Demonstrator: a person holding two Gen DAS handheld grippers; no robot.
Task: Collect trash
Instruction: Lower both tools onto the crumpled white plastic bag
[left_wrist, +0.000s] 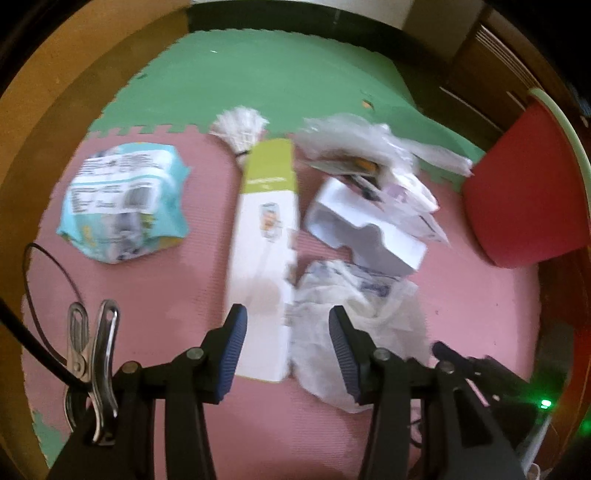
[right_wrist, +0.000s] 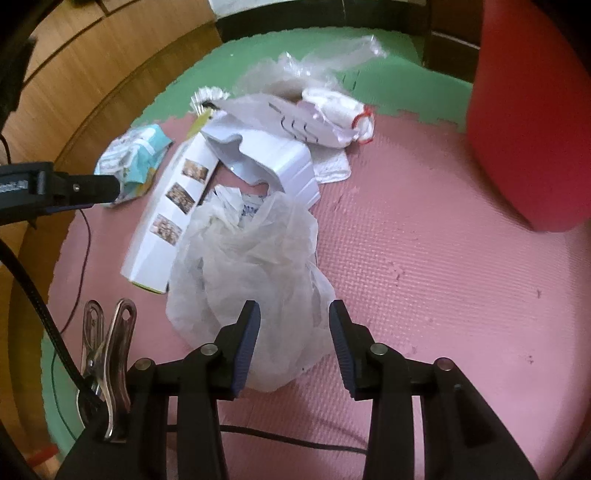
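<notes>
Trash lies spread on a pink foam mat (left_wrist: 155, 295). My left gripper (left_wrist: 287, 317) hangs open above the near end of a long white and green box (left_wrist: 266, 251), with a crumpled white plastic bag (left_wrist: 354, 310) under its right finger. A teal wipes pack (left_wrist: 123, 201) lies to the left, and a white moulded tray (left_wrist: 365, 229) and clear wrappers (left_wrist: 351, 136) lie beyond. My right gripper (right_wrist: 294, 310) is open over the plastic bag (right_wrist: 251, 251); the bag's near edge shows between the jaws, and the pads do not press on it.
A red bin (right_wrist: 528, 118) stands at the right on the mat's edge. A white shuttlecock (left_wrist: 240, 127) lies by the seam with the green mat (left_wrist: 277, 77). Wooden floor (right_wrist: 92, 74) borders the left. A black cable (right_wrist: 295, 441) runs under my right gripper.
</notes>
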